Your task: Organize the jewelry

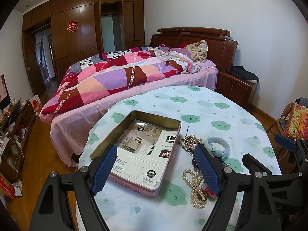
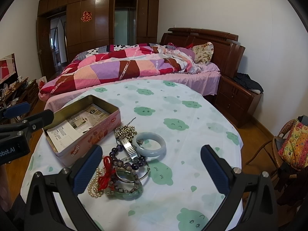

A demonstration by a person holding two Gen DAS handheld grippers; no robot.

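Note:
An open pink tin box (image 1: 163, 181) (image 2: 90, 140) with a printed card inside sits on the round table. Right of it lies a jewelry pile: a pale jade bangle (image 2: 151, 144) (image 1: 217, 146), a metal watch band (image 2: 130, 150), a gold bead chain (image 2: 126, 130) (image 1: 190, 141), dark purple beads (image 2: 123, 153), a pearl strand (image 1: 195, 188) (image 2: 94, 187), a green bangle (image 2: 127, 192) and a red tassel (image 2: 105, 175). My left gripper (image 1: 156, 155) is open above the tin. My right gripper (image 2: 151, 157) is open above the pile.
The table wears a white cloth with green cloud prints (image 2: 182, 115). A bed with a patchwork quilt (image 2: 119, 67) stands behind it, a wooden nightstand (image 2: 236, 100) at right, a wicker chair (image 2: 288, 150) at far right, cluttered shelves (image 1: 13, 134) at left.

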